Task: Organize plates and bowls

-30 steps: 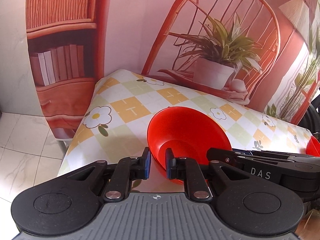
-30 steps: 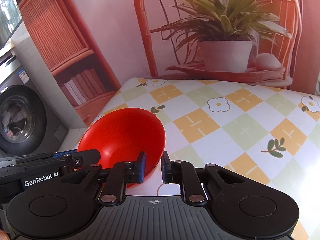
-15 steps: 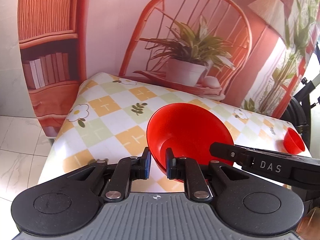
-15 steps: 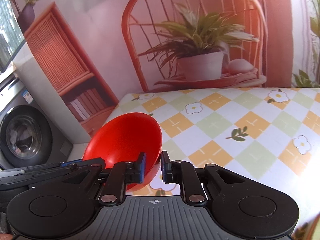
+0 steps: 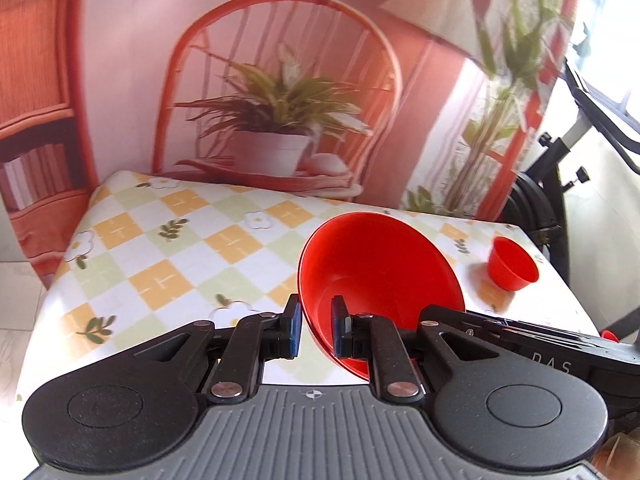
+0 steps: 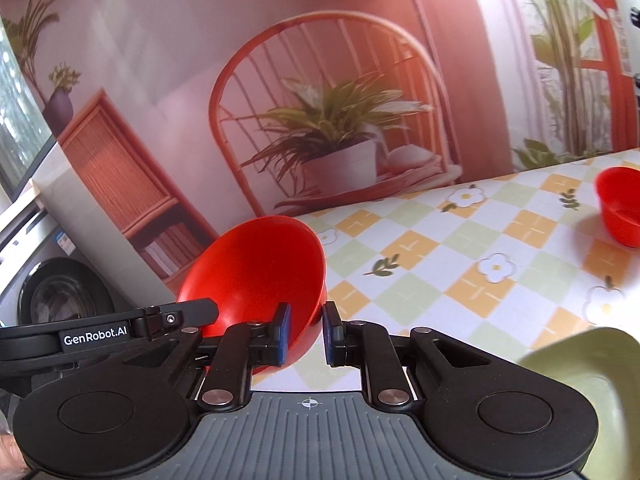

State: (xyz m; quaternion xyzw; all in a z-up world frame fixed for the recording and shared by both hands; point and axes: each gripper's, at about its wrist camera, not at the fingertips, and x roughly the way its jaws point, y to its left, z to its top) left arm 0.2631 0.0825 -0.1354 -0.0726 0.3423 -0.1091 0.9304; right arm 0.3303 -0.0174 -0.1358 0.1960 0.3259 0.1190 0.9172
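Pale green dish, R view: blurred, cut off.

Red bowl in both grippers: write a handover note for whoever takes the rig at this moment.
Left gripper: shut on the big red bowl's rim.
Right gripper: shut on the opposite rim of the same bowl, held tilted above the checked table.
Small red bowl sits alone near the table's far right edge; a pale green dish lies near the right gripper.
Done: the big bowl is picked up. Left: set it down and group the pieces.
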